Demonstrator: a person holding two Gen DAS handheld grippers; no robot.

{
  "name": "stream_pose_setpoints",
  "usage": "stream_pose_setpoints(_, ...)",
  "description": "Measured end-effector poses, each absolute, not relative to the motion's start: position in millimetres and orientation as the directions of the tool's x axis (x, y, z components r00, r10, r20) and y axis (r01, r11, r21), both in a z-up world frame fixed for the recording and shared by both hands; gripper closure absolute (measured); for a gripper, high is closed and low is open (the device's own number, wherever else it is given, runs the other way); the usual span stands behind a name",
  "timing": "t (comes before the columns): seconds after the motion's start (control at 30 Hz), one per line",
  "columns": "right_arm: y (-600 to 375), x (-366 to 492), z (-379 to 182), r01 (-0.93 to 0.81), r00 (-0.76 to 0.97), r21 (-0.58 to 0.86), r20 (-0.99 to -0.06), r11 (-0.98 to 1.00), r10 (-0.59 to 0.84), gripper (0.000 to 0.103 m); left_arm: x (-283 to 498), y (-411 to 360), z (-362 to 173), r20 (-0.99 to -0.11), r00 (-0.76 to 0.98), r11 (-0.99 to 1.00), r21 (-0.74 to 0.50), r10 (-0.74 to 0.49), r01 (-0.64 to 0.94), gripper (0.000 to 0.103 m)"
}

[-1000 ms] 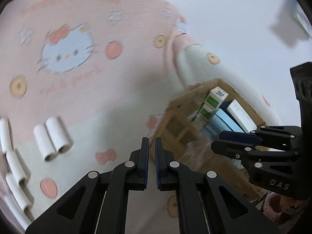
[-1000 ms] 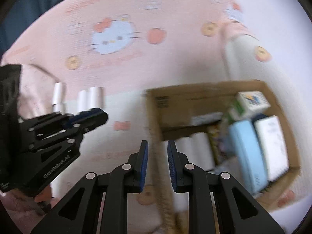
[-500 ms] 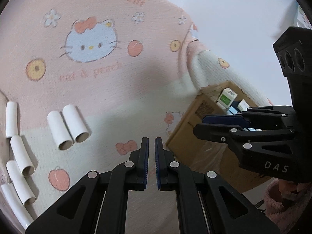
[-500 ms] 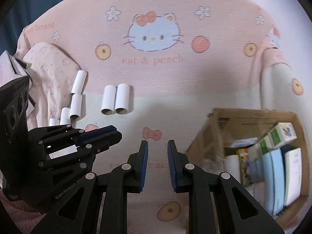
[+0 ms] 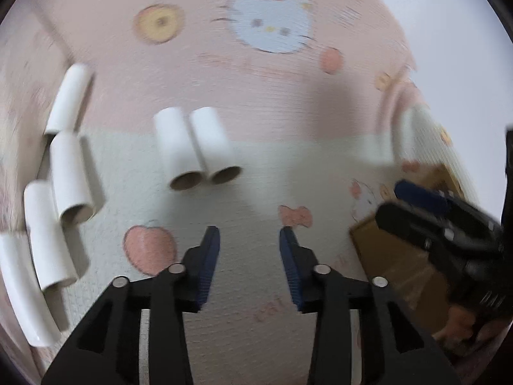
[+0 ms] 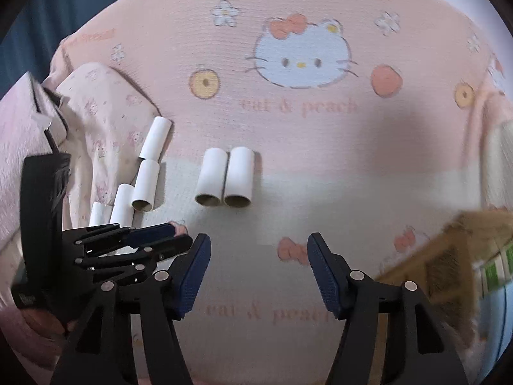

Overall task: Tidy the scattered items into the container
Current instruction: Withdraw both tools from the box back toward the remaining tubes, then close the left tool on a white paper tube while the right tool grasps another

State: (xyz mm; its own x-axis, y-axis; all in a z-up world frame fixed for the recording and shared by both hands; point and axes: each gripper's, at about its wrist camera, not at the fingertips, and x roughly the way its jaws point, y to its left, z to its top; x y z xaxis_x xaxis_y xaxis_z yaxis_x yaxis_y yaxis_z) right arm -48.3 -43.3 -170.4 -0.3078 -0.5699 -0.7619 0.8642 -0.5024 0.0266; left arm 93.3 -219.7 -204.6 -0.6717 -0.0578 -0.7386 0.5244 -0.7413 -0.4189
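Both pairs of jaws stand spread wide, gripping nothing: the left gripper (image 5: 249, 235) and the right gripper (image 6: 259, 242) hover over the pale band of the pink cat-print blanket (image 6: 320, 147), with bare cloth between their fingers. At the right edge sits the cardboard box (image 6: 445, 250), holding a green-and-white carton and something pale blue. Ahead of the grippers, a pair of white cardboard tubes (image 6: 224, 178) lies side by side, touching, open ends toward the cameras, with bare blanket all round them. Further left, four more tubes (image 6: 146, 186) lie in a loose line along the edge of a rumpled pink floral cloth (image 6: 105, 118).
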Motion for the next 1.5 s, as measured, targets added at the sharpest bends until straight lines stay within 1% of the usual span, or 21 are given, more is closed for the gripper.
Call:
stream_pose_setpoints(0.1, -47.6, -43.2, -180.3, 0.869, -0.353, -0.009, -0.711, -0.494, -0.608, 0.042, 98.2, -228.3, -207.8, -0.734, -0.674, -0.726, -0.418, -0.084, 0.546, 0.047)
stream_pose_setpoints(0.13, -48.3, -43.2, -183.8, 0.868, -0.359, -0.007, -0.699, -0.496, -0.619, 0.038, 98.8, -230.8, -208.4, -0.733, -0.674, -0.725, -0.414, -0.093, 0.550, 0.045)
stream_pose_setpoints(0.17, -48.0, -43.5, -186.9, 0.867, -0.364, 0.000, -0.684, -0.498, -0.633, 0.033, 99.8, -233.4, -209.0, -0.731, -0.676, -0.724, -0.413, -0.098, 0.552, 0.041)
stream_pose_setpoints(0.2, -48.2, -44.9, -192.0, 0.866, -0.365, 0.011, -0.670, -0.500, -0.646, 0.031, 99.9, -235.6, -209.6, -0.731, -0.675, -0.723, -0.413, -0.099, 0.554, 0.038)
stream_pose_setpoints(0.23, -50.0, -47.0, -197.8, 0.866, -0.357, 0.024, -0.668, -0.499, -0.653, 0.029, 99.8, -237.0, -209.9, -0.730, -0.676, -0.721, -0.416, -0.099, 0.554, 0.037)
stream_pose_setpoints(0.3, -56.2, -51.9, -208.8, 0.868, -0.342, 0.047, -0.666, -0.495, -0.663, 0.029, 99.4, -242.3, -212.7, -0.726, -0.681, -0.713, -0.429, -0.094, 0.555, 0.035)
stream_pose_setpoints(0.47, -76.1, -57.9, -222.5, 0.873, -0.333, 0.039, -0.681, -0.486, -0.652, 0.029, 92.9, -259.0, -223.9, -0.728, -0.679, -0.669, -0.459, -0.094, 0.584, 0.035)
stream_pose_setpoints(0.53, -83.3, -62.5, -227.3, 0.878, -0.312, 0.057, -0.687, -0.476, -0.656, 0.029, 91.0, -265.1, -226.8, -0.724, -0.683, -0.660, -0.465, -0.100, 0.590, 0.035)
stream_pose_setpoints(0.67, -91.8, -74.1, -235.8, 0.873, -0.268, 0.121, -0.691, -0.473, -0.671, 0.029, 87.0, -278.0, -236.0, -0.733, -0.673, -0.616, -0.485, -0.101, 0.621, 0.035)
stream_pose_setpoints(0.8, -99.5, -87.6, -247.6, 0.851, -0.219, 0.199, -0.705, -0.486, -0.674, 0.029, 84.9, -288.3, -246.5, -0.717, -0.691, -0.550, -0.544, -0.087, 0.634, 0.035)
stream_pose_setpoints(0.97, -111.3, -106.7, -255.6, 0.811, -0.197, 0.267, -0.714, -0.521, -0.672, 0.029, 78.6, -297.5, -253.5, -0.706, -0.693, -0.482, -0.561, -0.145, 0.673, 0.036)
stream_pose_setpoints(1.03, -115.2, -114.1, -258.5, 0.788, -0.171, 0.316, -0.713, -0.529, -0.680, 0.029, 74.8, -302.3, -257.4, -0.723, -0.673, -0.453, -0.553, -0.156, 0.699, 0.040)
stream_pose_setpoints(1.07, -116.9, -116.4, -260.3, 0.780, -0.160, 0.330, -0.717, -0.532, -0.679, 0.029, 71.7, -305.5, -260.9, -0.736, -0.660, -0.437, -0.549, -0.150, 0.712, 0.043)
stream_pose_setpoints(1.1, -119.2, -118.3, -262.5, 0.774, -0.151, 0.340, -0.720, -0.533, -0.678, 0.029, 69.3, -307.7, -263.8, -0.740, -0.659, -0.428, -0.556, -0.136, 0.713, 0.044)
stream_pose_setpoints(1.27, -128.4, -122.6, -271.4, 0.758, -0.102, 0.384, -0.729, -0.528, -0.677, 0.029, 60.1, -312.6, -272.6, -0.750, -0.654, -0.429, -0.562, -0.097, 0.708, 0.044)
stream_pose_setpoints(1.3, -130.5, -123.6, -272.6, 0.754, -0.091, 0.392, -0.733, -0.527, -0.674, 0.029, 59.0, -313.5, -273.2, -0.748, -0.657, -0.433, -0.565, -0.091, 0.703, 0.045)
stream_pose_setpoints(1.5, -145.2, -136.3, -277.0, 0.721, -0.025, 0.464, -0.724, -0.514, -0.689, 0.030, 56.8, -326.0, -275.0, -0.737, -0.673, -0.418, -0.593, -0.063, 0.688, 0.045)
